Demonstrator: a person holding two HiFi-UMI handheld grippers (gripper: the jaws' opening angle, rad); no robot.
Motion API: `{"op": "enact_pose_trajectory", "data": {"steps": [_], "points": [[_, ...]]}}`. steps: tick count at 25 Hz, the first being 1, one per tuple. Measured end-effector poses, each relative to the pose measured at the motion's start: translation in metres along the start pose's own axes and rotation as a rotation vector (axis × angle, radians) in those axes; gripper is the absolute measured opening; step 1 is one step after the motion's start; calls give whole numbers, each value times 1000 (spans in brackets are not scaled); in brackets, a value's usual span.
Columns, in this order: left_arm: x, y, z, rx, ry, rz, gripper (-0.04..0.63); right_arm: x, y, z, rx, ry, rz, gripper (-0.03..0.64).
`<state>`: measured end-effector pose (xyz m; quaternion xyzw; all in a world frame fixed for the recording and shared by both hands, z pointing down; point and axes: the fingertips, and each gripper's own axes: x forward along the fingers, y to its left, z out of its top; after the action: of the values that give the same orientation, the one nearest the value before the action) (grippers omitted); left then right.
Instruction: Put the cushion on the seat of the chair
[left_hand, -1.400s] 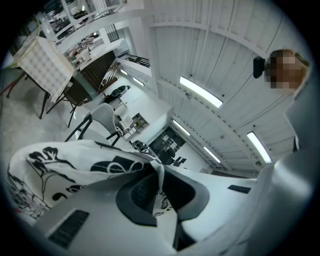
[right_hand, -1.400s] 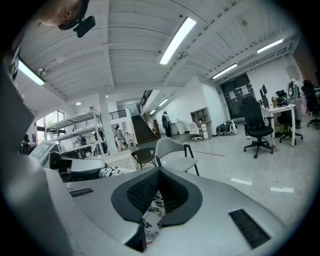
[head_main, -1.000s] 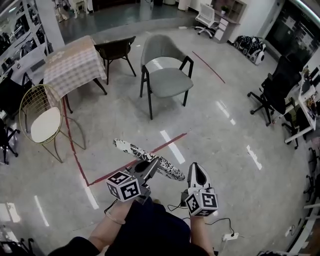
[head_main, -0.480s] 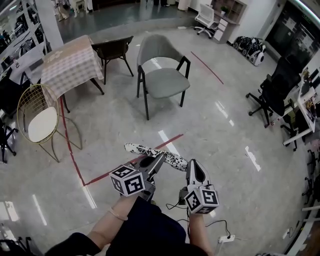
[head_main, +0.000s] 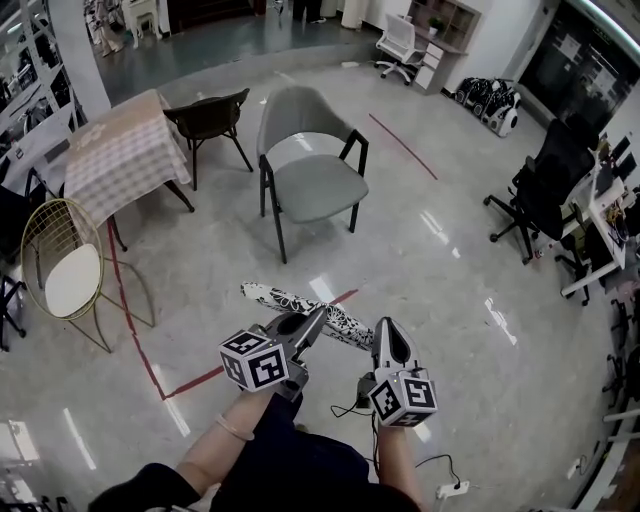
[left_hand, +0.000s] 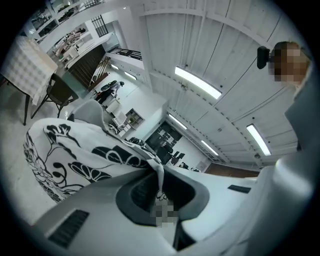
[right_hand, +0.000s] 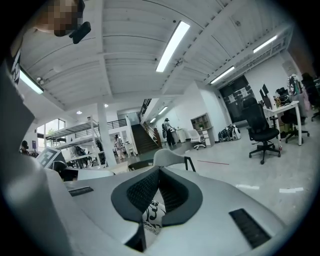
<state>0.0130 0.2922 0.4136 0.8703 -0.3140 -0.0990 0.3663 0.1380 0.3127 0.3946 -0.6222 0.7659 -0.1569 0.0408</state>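
Observation:
A flat white cushion with a black floral print hangs level in the air between my two grippers. My left gripper is shut on its near edge, and the cloth spreads out to the left beyond the jaws. My right gripper is shut on the cushion's right end; a fold of printed cloth shows between its pads. The grey chair with black legs stands across the floor ahead, its seat bare. In the right gripper view the chair shows just over the jaw tips.
A table with a checked cloth and a dark chair stand left of the grey chair. A gold wire chair with a white seat is at far left. Black office chairs and desks line the right. Red tape marks the floor.
Both grippers and the cushion have moved forward across the floor toward the grey chair, which now sits lower and nearer in the head view. Both grips are unchanged.

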Motion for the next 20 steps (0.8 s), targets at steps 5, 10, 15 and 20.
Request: {"op": "enact_pose_trajectory", "data": {"steps": [5,10,15,20], "points": [[22,19,24,1,5,-4,28,35,-5,13,3,-11,-20,15],[38,37,45,-1,6,-14,28,63,-7,17,7,-7,-34,15],[55,54,57,-10,13,-18,28,88,-10,20,7,-17,-33,15],[69,68,67,-15,23,-20,28,109,-15,24,13,-15,-48,15]]}}
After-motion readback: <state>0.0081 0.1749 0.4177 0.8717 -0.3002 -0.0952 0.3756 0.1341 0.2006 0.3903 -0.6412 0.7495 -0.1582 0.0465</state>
